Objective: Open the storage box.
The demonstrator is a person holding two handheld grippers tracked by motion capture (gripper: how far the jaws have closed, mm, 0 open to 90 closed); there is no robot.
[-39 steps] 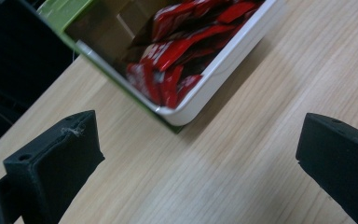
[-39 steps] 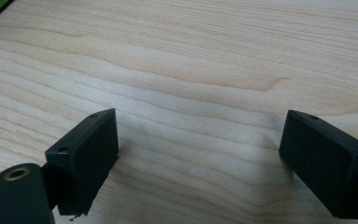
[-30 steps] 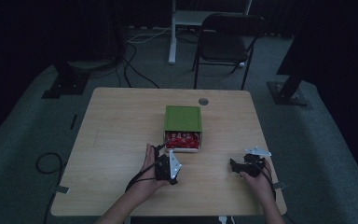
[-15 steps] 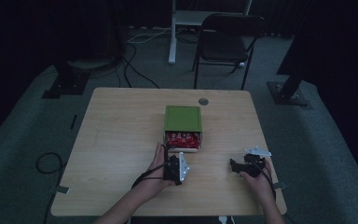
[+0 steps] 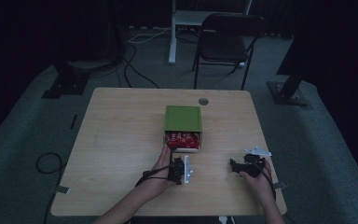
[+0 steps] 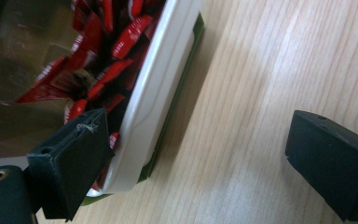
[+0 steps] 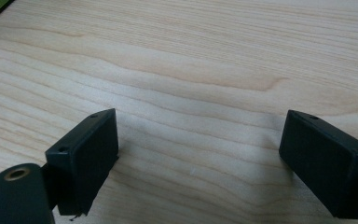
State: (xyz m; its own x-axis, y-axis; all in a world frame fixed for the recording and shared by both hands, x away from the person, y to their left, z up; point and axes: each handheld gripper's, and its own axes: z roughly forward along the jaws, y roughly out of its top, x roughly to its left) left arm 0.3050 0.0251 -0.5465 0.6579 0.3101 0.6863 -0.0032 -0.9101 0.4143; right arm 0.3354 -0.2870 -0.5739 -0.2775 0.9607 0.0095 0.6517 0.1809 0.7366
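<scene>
The green box [image 5: 182, 118] sits mid-bench with its white tray [image 6: 156, 100] of red packets [image 6: 98, 60] slid out toward the person. The left gripper [image 6: 205, 154] hangs right at that tray, fingers spread and empty, one over the packets and one off over the bench [image 5: 121, 140]. The right gripper [image 7: 209, 163] is spread over bare wood too. Biggest risk I'd guess: closing from here clips the tray's rim and shoves the light box sideways, or scatters packets.

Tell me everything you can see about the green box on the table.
The green box sits flat near the middle of the wooden table, with a plain matte green top. Its near end is open, where a white tray or drawer with a smooth, plastic-looking rim sticks out toward the person. The tray is packed with a jumble of glossy red packets. The left tool is open just in front of it, one jaw over the packets; contact cannot be told.
</scene>
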